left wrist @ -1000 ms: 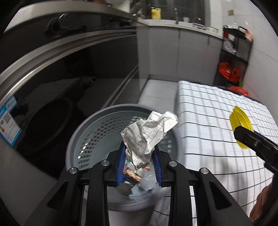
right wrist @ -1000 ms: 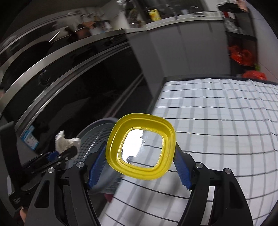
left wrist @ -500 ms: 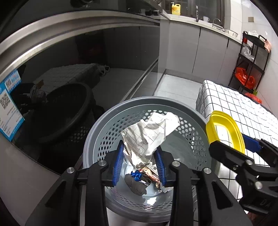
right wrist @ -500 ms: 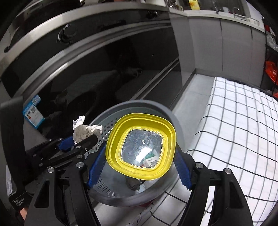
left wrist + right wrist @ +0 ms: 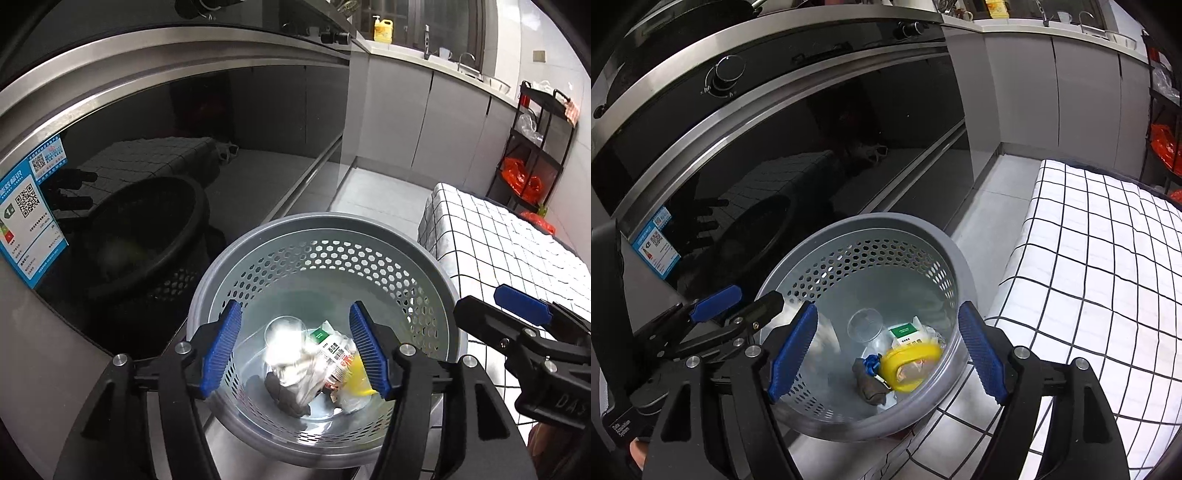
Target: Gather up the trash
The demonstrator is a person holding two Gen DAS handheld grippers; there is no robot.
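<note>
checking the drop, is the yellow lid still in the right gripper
No, the right gripper holds nothing between its opening jaws, and the yellow lid lies in the bin among other trash.

Dim indoor light fills both fisheye views, corners blacked out and straight lines bowed. The glossy black oven door (image 5: 192, 155) mirrors the room; a glare spot blooms on crumpled white paper (image 5: 284, 343) inside the perforated grey plastic bin (image 5: 332, 266), where falling trash is motion-blurred.
</note>
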